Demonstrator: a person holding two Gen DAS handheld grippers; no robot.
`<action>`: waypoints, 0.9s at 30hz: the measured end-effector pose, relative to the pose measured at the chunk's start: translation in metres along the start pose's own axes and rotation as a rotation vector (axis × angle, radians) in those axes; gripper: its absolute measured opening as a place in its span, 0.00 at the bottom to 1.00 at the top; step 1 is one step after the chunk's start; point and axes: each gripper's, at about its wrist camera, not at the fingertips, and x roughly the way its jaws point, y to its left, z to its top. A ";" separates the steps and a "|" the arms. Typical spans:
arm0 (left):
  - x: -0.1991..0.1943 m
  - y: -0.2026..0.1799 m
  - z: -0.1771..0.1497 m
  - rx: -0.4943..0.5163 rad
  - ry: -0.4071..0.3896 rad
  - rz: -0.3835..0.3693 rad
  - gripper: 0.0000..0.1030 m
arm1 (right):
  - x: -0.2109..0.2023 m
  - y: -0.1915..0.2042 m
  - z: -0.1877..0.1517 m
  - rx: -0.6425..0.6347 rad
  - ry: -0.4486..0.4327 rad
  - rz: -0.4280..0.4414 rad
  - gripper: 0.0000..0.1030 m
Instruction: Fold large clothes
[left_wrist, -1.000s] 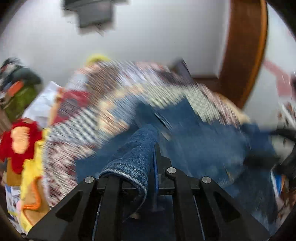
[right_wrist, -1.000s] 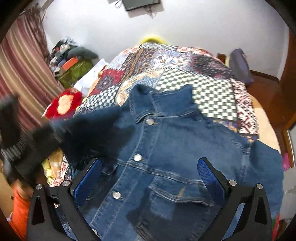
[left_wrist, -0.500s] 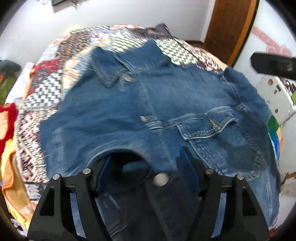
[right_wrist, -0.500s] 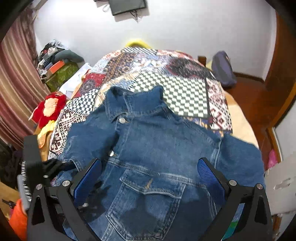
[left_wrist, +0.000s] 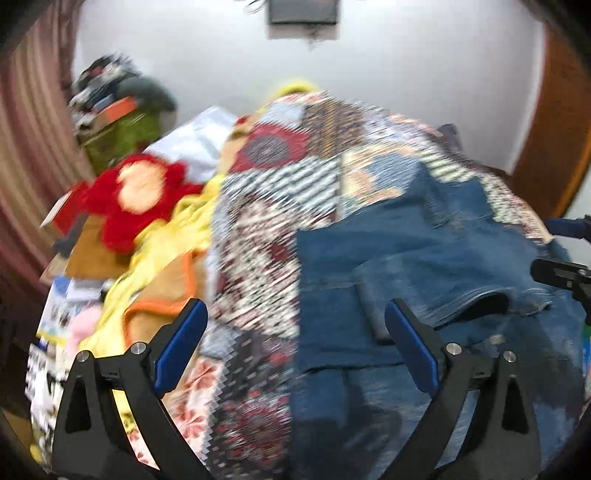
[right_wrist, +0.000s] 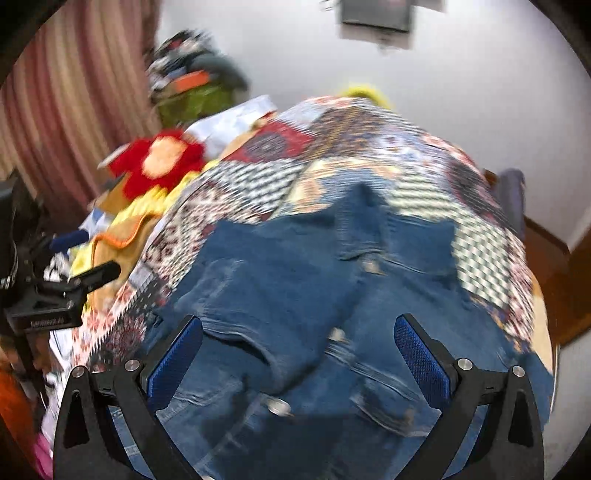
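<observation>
A blue denim jacket (right_wrist: 295, 295) lies front up on a patchwork quilt (right_wrist: 369, 147) on the bed, its left sleeve folded across the chest. It also shows in the left wrist view (left_wrist: 424, 266). My left gripper (left_wrist: 295, 339) is open and empty, above the jacket's left edge and the quilt (left_wrist: 258, 258). My right gripper (right_wrist: 295, 354) is open and empty, over the jacket's lower front. The left gripper shows at the left edge of the right wrist view (right_wrist: 55, 299). Both views are blurred.
A red plush toy (left_wrist: 140, 192) and a yellow blanket (left_wrist: 173, 243) lie left of the quilt. A green bag with clutter (right_wrist: 192, 96) sits by the striped curtain (right_wrist: 55, 129). A wooden door (left_wrist: 554, 129) is at the right.
My left gripper let go of the sleeve, opened, and swung left off the jacket. The sleeve now lies folded over the front. My right gripper stayed open and shifted left.
</observation>
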 end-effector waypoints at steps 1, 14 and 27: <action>0.005 0.009 -0.006 -0.017 0.018 0.003 0.95 | 0.010 0.011 0.004 -0.033 0.020 0.005 1.00; 0.071 0.034 -0.053 -0.065 0.196 -0.025 0.95 | 0.130 0.087 -0.002 -0.241 0.307 0.021 1.00; 0.126 0.009 -0.047 -0.099 0.285 -0.119 0.95 | 0.132 0.077 0.006 -0.181 0.195 0.073 0.20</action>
